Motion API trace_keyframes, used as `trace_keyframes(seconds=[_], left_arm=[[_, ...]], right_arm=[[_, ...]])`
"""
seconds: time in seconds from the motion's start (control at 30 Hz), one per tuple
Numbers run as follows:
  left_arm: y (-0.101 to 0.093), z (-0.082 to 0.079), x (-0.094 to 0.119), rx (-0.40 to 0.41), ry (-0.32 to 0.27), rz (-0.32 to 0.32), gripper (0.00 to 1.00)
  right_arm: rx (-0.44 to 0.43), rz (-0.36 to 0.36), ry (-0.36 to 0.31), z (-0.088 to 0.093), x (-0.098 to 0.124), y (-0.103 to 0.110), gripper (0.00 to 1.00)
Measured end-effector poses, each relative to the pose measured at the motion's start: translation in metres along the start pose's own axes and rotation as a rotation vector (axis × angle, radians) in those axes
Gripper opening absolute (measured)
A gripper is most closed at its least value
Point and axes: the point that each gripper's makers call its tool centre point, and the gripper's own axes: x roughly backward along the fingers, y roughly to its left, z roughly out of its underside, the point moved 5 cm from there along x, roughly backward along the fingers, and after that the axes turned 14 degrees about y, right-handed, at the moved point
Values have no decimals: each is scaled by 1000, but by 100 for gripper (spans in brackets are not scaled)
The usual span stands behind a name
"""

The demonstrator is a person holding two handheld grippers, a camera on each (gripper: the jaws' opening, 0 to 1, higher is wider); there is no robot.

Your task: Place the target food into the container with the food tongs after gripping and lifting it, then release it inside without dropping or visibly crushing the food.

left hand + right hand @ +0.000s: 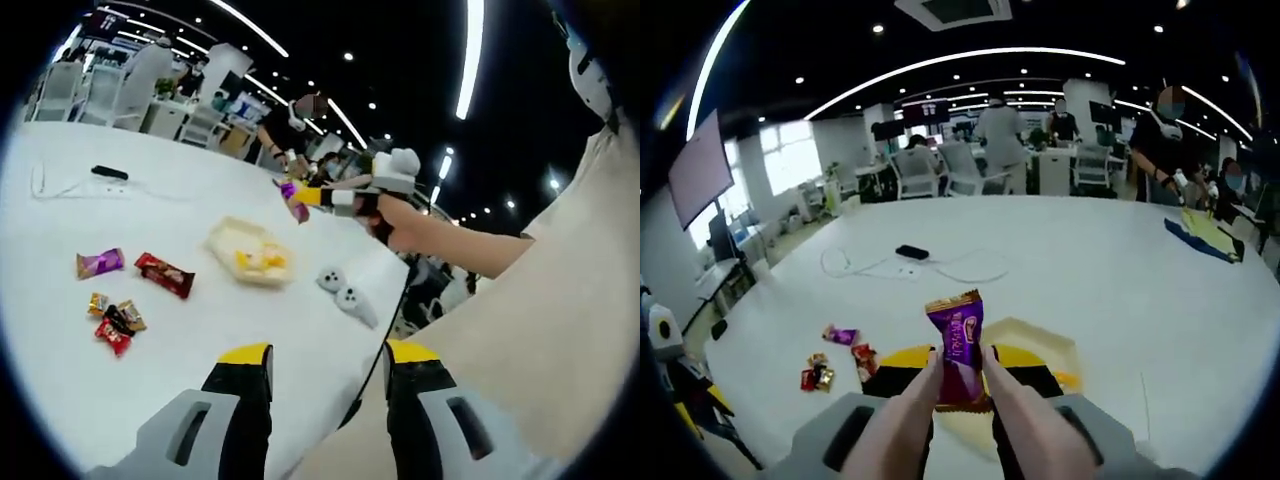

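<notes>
We take the container (250, 252), a pale shallow tray holding yellow pieces, as our landmark on the white table (150, 200).

Surroundings in the left gripper view: to the container's left lie a purple snack packet (100, 263) and a dark red bar (165, 274), one of each. Further down-left sits a cluster of small wrapped candies (115, 322); we count about four. Just right of the container lie two white controllers (345, 292). A black device (109, 172) with a white cable (60, 190) lies well beyond it.

The right gripper (960, 375) works a pair of tongs (940, 420), which are clamped on a purple candy wrapper (957, 345) held in the air directly over the container (1040, 345).

The left gripper (328, 365) holds nothing, its jaws apart, near the table edge.
</notes>
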Motion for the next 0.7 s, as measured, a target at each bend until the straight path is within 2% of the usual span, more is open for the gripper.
trace_keyframes(seconds=[0.43, 0.7], left_arm=[[1, 0, 0, 0, -2, -8, 43], [5, -2, 4, 20, -24, -27, 43]], right_arm=[[5, -10, -7, -8, -8, 0, 21], [27, -13, 1, -10, -14, 2, 21]])
